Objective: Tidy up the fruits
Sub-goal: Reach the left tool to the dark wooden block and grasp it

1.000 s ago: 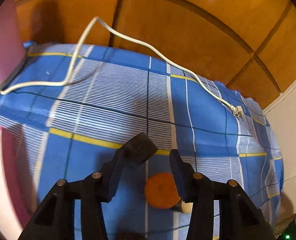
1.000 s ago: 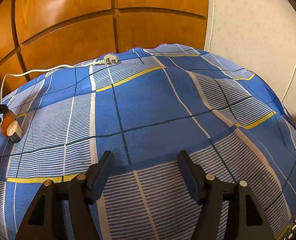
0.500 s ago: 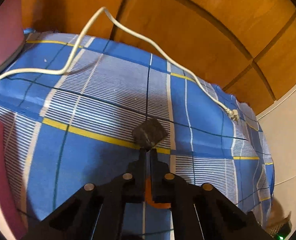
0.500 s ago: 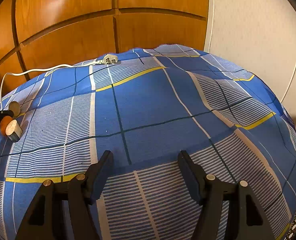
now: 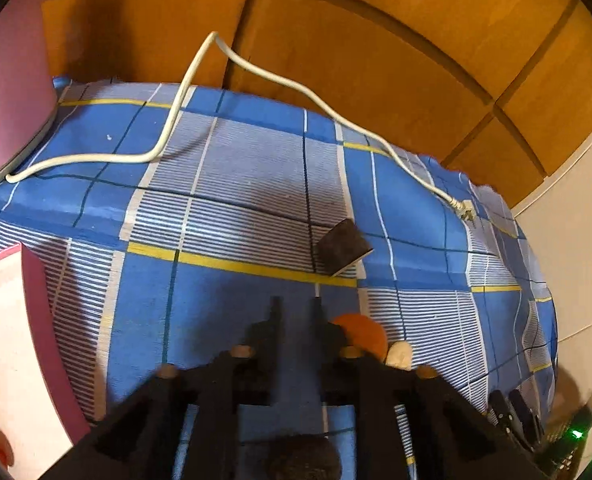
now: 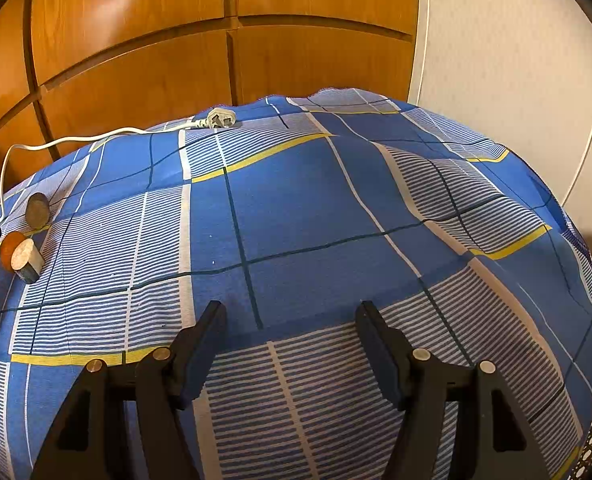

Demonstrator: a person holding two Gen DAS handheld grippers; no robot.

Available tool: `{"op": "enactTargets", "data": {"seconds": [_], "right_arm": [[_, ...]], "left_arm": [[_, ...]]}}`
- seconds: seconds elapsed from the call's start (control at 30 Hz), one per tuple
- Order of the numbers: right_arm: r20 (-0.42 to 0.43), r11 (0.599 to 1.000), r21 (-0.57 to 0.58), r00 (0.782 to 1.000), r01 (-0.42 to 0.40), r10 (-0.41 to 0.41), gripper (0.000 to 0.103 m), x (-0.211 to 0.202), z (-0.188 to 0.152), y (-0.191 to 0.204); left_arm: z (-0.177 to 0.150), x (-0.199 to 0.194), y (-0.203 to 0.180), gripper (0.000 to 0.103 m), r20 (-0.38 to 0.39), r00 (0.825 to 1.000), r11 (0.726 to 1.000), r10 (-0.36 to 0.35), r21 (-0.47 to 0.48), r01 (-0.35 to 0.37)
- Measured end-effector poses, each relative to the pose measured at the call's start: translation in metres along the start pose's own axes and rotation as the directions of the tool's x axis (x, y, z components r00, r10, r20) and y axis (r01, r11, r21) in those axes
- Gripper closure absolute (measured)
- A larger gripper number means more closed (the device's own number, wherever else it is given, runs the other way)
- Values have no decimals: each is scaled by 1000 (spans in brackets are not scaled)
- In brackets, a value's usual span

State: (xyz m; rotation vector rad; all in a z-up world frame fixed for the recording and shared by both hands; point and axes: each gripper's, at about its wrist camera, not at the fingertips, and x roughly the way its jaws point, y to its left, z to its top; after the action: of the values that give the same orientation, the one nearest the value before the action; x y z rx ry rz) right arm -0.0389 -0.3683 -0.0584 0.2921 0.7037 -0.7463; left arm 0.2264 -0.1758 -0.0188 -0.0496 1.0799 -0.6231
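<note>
On the blue checked cloth (image 5: 235, 200), far edge meets wooden panels (image 5: 376, 60) | right gripper (image 6: 289, 312): fingers wide, only cloth between | left gripper (image 5: 294, 304): fingers narrow, just opening, nothing between | dark fruit piece (image 5: 342, 252) ahead, apart | orange fruit piece (image 5: 366, 334) beside it.

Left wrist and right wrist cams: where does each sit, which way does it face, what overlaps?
Left wrist: on the left tool, angled down across the checked cloth toward wood panels; its two fingers show, jaws just opening slightly, nothing between them.
Right wrist: on the right tool, angled down over the same cloth; its spread fingers show.
Shared: cloth, white cable, orange fruit, dark piece.
</note>
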Motion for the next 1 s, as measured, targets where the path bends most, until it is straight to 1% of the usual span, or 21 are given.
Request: {"op": "enactTargets", "data": {"seconds": [0.07, 0.2, 0.27, 0.33, 0.37, 0.4, 0.43, 0.5, 0.57, 0.63, 0.73, 0.8, 0.93, 1.0], "right_arm": [[0, 1000, 0, 1000, 0, 0, 34, 0, 0, 0], [0, 1000, -1, 1000, 2, -2, 34, 0, 0, 0], [0, 1000, 0, 1000, 1, -1, 34, 0, 0, 0], [0, 1000, 0, 1000, 1, -1, 34, 0, 0, 0], [0, 1000, 0, 1000, 1, -1, 34, 0, 0, 0], [0, 1000, 0, 1000, 1, -1, 34, 0, 0, 1], [0, 1000, 0, 1000, 1, -1, 34, 0, 0, 1], [0, 1000, 0, 1000, 2, -2, 34, 0, 0, 1], [0, 1000, 1, 1000, 1, -1, 34, 1, 0, 1], [0, 1000, 0, 1000, 2, -2, 34, 0, 0, 1], [1, 1000, 1, 1000, 0, 0, 34, 1, 0, 0], [2, 1000, 3, 1000, -3, 3, 34, 1, 0, 0], [3, 1000, 5, 1000, -8, 8, 34, 1, 0, -1], [3, 1000, 5, 1000, -7, 7, 34, 1, 0, -1]], "left_arm": [[0, 1, 0, 59, -1, 1000, 1000, 6, 11, -6], [7, 5, -4, 58, 4, 1000, 1000, 10, 10, -10], [14, 5, -12, 58, 21, 1000, 999, 16, 41, -17], [21, 9, -24, 47, 18, 1000, 996, 13, 85, -14], [24, 12, -31, 36, 8, 1000, 995, 17, 103, -17], [27, 15, -38, 35, 8, 999, 992, 33, 123, -34], [30, 18, -45, 35, 10, 999, 988, 42, 148, -43], [37, 25, -58, 35, -2, 999, 981, 40, 191, -39], [43, 32, -70, 35, -23, 999, 979, 35, 204, -29], [49, 40, -80, 35, -25, 999, 976, 33, 215, -27], [52, 57, -89, 36, -46, 997, 968, 64, 245, -50], [52, 70, -87, 60, -94, 992, 967, 89, 247, -63], [45, 67, -80, 61, -77, 996, 974, 50, 226, -32], [40, 62, -76, 61, -63, 997, 976, 50, 214, -35]]}}
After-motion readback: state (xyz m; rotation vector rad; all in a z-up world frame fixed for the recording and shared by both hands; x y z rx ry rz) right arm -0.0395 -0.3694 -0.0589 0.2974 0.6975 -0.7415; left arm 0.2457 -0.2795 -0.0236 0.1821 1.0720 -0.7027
